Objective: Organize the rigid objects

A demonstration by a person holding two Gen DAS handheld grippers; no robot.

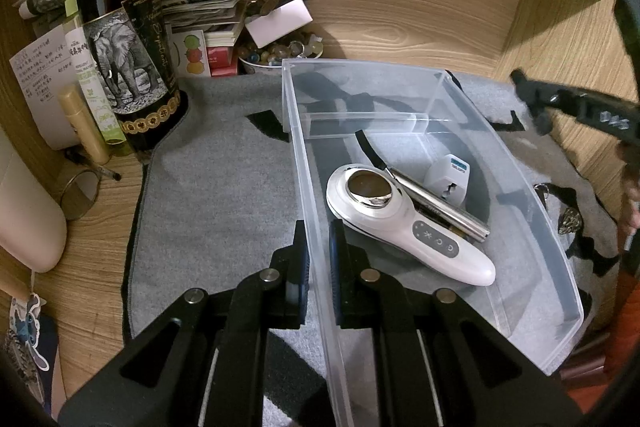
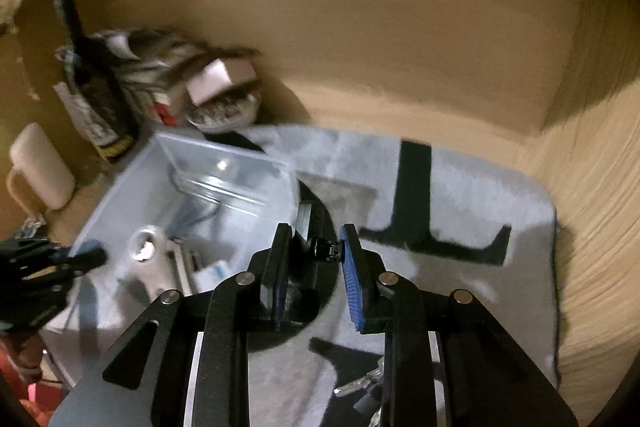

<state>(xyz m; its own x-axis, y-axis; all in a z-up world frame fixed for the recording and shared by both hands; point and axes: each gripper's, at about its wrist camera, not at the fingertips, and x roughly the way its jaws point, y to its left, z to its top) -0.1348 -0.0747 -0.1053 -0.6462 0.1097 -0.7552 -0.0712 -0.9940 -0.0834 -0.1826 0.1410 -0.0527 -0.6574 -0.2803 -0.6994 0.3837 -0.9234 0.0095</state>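
A clear plastic bin [image 1: 532, 187] stands on a grey mat [image 1: 216, 183]. In it lie a white handheld device [image 1: 404, 223], a silver metal bar [image 1: 440, 205] and a small white plug adapter [image 1: 448, 177]. My left gripper [image 1: 318, 239] is shut on the bin's left wall. My right gripper [image 2: 314, 247] holds a small black cylindrical object [image 2: 324, 249] between its fingers, just right of the bin [image 2: 120, 191]; this view is blurred. The right gripper also shows in the left wrist view [image 1: 532, 103], above the bin's right side.
A dark wine bottle [image 1: 128, 39], papers, a bowl of beads [image 1: 276, 55] and a beige tube [image 1: 84, 123] crowd the back left corner. Small metal pieces [image 1: 568, 219] lie on the mat right of the bin. Wooden walls close in behind and right.
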